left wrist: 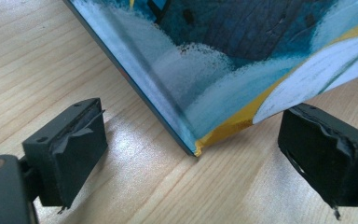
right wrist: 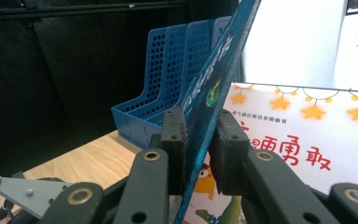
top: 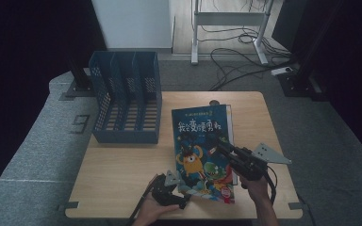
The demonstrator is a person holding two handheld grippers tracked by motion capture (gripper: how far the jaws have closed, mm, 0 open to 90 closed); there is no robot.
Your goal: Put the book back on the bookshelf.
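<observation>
Early stage: top book (top: 202, 150) tilted up off the second book (right wrist: 307, 140), not yet in blue file rack (top: 127, 103) at 10 o'clock. Right gripper (top: 222, 143) pinching its cover edge, jaws pressed tight. Left gripper (left wrist: 191, 154) spread wide, straddling the near corner, not touching.

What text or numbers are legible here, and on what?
"我会变得勇敢", read with some doubt: title on the blue book cover held by the right tongs.
"勇敢": red title end on the white book lying beneath; the small line above it is too blurred to read.
"9": marking on the grey floor mat.
Small print at the blue cover's top and its red bottom badge: too small to read.
Left tongs: no text.
</observation>
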